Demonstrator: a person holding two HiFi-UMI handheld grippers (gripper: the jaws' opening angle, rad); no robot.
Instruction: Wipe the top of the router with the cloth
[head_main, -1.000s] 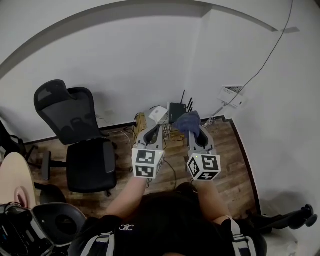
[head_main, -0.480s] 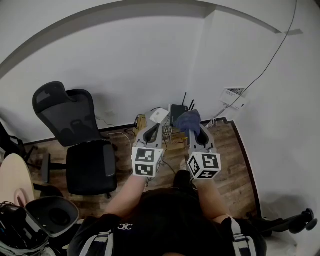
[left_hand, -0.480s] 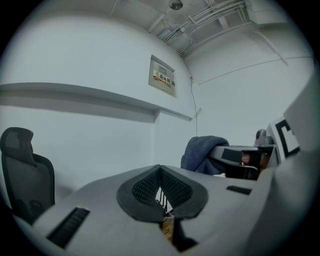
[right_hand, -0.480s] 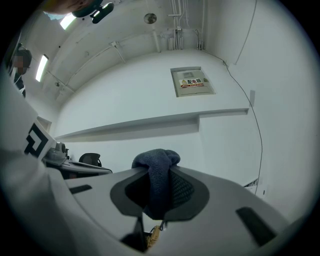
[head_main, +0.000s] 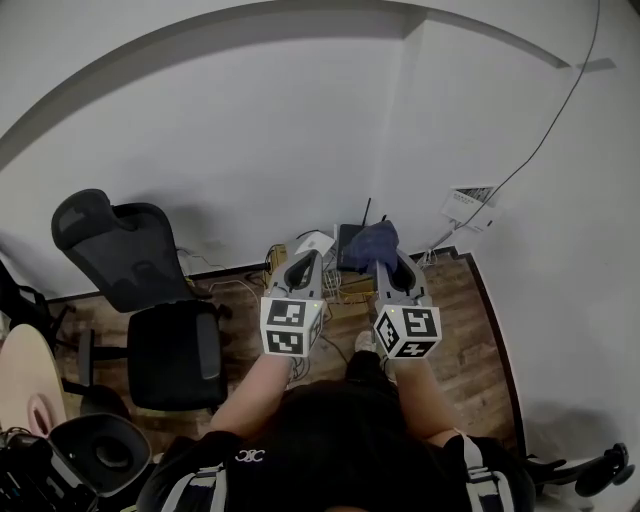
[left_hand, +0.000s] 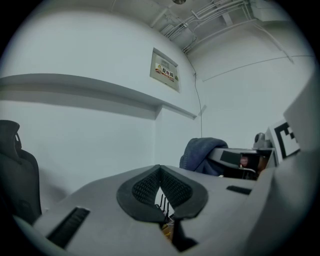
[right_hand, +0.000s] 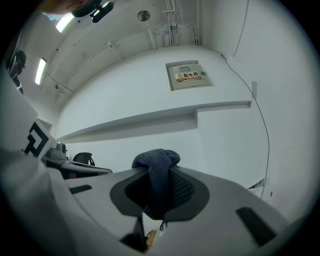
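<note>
Dark blue terry cloth (right_hand: 156, 159) fills the right gripper (right_hand: 159, 176). Its jaws are pressed in on the fabric from both sides, a bunched lump rises above the tips, and a narrow tail hangs below the pads. In the head view the same cloth (head_main: 372, 241) sits at the front of the right gripper (head_main: 384, 256) and overlaps the right part of the black router (head_main: 349, 243). Whether the fabric rests on the router's top or hangs above it cannot be told.

The left gripper (left_hand: 160, 172) holds nothing. Its ribbed pads meet at the tips, and only a thin wedge of gap is left lower down, through which thin dark rods show. From above, the left gripper (head_main: 306, 260) points at a tangle of cables (head_main: 335, 280) and a white box-like device (head_main: 315, 242) just left of the router.

The router stands against the white wall near the room's corner, with one thin antenna (head_main: 366, 211) up. A black office chair (head_main: 150, 300) is well to the left on the wooden floor (head_main: 470, 320). A dark rounded shell (head_main: 100, 455) lies at the lower left, and its contents cannot be made out.
</note>
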